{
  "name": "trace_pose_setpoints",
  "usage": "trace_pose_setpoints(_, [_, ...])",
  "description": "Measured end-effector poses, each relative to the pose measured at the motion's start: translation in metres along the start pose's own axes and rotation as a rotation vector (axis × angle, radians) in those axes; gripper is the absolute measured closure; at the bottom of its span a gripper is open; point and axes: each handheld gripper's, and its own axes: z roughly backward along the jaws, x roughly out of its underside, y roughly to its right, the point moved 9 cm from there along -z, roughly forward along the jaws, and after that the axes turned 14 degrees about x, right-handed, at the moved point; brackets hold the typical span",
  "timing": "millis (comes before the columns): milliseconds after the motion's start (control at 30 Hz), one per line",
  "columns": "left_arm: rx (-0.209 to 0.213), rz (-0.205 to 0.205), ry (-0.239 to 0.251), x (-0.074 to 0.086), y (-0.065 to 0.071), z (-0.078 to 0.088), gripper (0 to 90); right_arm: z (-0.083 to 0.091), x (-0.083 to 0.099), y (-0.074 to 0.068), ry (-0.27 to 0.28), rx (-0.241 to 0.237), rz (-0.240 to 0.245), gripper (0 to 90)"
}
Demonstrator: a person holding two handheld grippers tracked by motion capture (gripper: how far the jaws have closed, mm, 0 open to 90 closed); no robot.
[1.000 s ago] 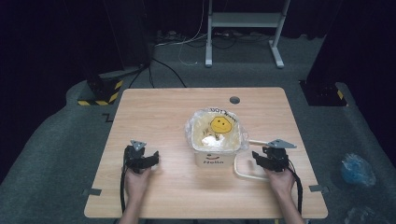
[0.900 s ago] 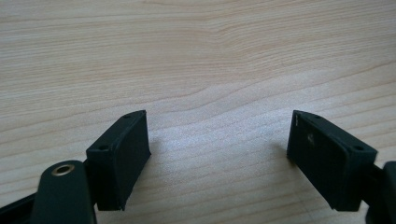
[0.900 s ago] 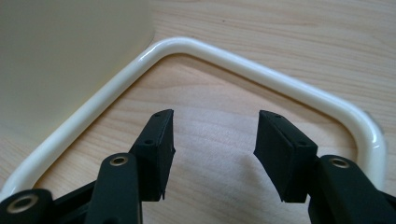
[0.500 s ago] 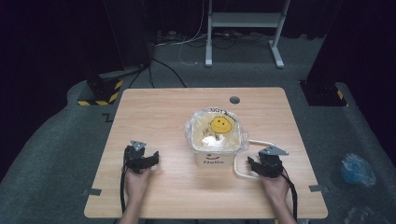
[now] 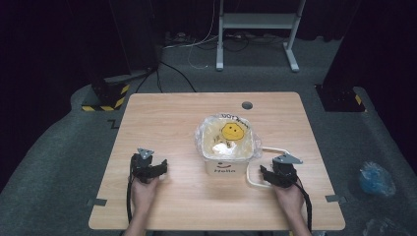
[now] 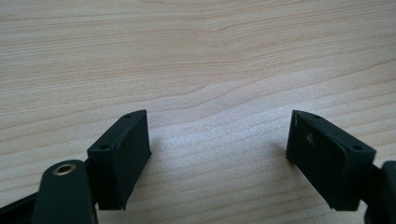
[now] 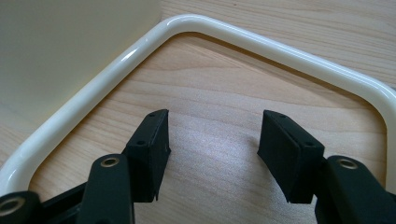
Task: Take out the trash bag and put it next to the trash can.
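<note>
Wooden table (image 5: 162, 118), light grain, rectangular, with a round dark grommet (image 5: 247, 105) near the far edge. Near its centre, slightly toward the person's right: a white bucket (image 5: 226, 167) with lettering on the near wall, lined with a clear plastic bag (image 5: 201, 135) that bears a yellow smiley face (image 5: 233, 131); contents pale, not identifiable. Its white handle (image 5: 255, 164) is folded down flat on the tabletop at the bucket's right, forming a loop. Right gripper (image 5: 268, 174): resting low on the table just beside the bucket, its tips inside the loop of the handle; the jaws have just been opening and stand apart, with only bare wood between them, touching neither the handle nor the bucket wall. In the right gripper view the handle (image 7: 261, 44) curves round ahead of the jaws and the bucket wall (image 7: 70, 42) rises at the upper left. Left gripper (image 5: 160, 168): on the table well apart from the bucket, to its left, jaws spread wide, holding nothing; left gripper view gives bare table (image 6: 196, 56) between them. Surroundings: grey carpeted floor (image 5: 64, 167); metal stand (image 5: 255, 29) beyond the table; yellow-black striped block (image 5: 105, 98) at far left; crumpled blue bag (image 5: 376, 178) on the floor at right.
</note>
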Motion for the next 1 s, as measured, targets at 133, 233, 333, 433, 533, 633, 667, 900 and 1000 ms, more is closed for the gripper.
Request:
trace_pose_setpoints(133, [0.007, 0.002, 0.0, 0.0, 0.0, 0.0, 21.3, -0.001, -0.001, 0.0, -0.004, -0.003, 0.001, 38.4])
trace_pose_setpoints(233, [0.017, -0.004, -0.002, 0.0, 0.001, 0.0, 21.1, -0.002, -0.001, 0.001, -0.003, -0.004, 0.005, 37.4])
trace_pose_setpoints(333, [0.037, -0.014, -0.004, 0.0, 0.003, -0.001, 21.3, -0.003, -0.001, 0.002, -0.018, 0.011, -0.005, 32.7])
trace_pose_setpoints(433, [0.09, -0.001, -0.017, -0.002, 0.008, 0.0, 23.8, -0.002, -0.001, 0.001, -0.038, 0.005, -0.014, 31.3])
trace_pose_setpoints(533, [0.15, 0.013, -0.011, -0.007, 0.02, -0.002, 24.1, 0.0, -0.003, 0.0, -0.036, -0.012, -0.021, 32.1])
trace_pose_setpoints(633, [0.198, 0.004, 0.032, -0.019, 0.034, 0.0, 23.7, 0.008, -0.012, -0.002, -0.013, -0.043, -0.026, 32.1])
trace_pose_setpoints(667, [0.214, 0.006, 0.042, -0.022, 0.037, 0.001, 23.7, 0.009, -0.014, -0.003, -0.009, -0.051, -0.032, 32.2])
trace_pose_setpoints(900, [0.313, 0.023, 0.093, -0.048, 0.062, 0.01, 16.3, 0.019, -0.029, -0.001, 0.021, -0.081, -0.06, 33.1])
trace_pose_setpoints(1000, [0.35, 0.025, 0.122, -0.059, 0.071, 0.016, 16.5, 0.021, -0.035, -0.003, 0.019, -0.098, -0.066, 33.1])
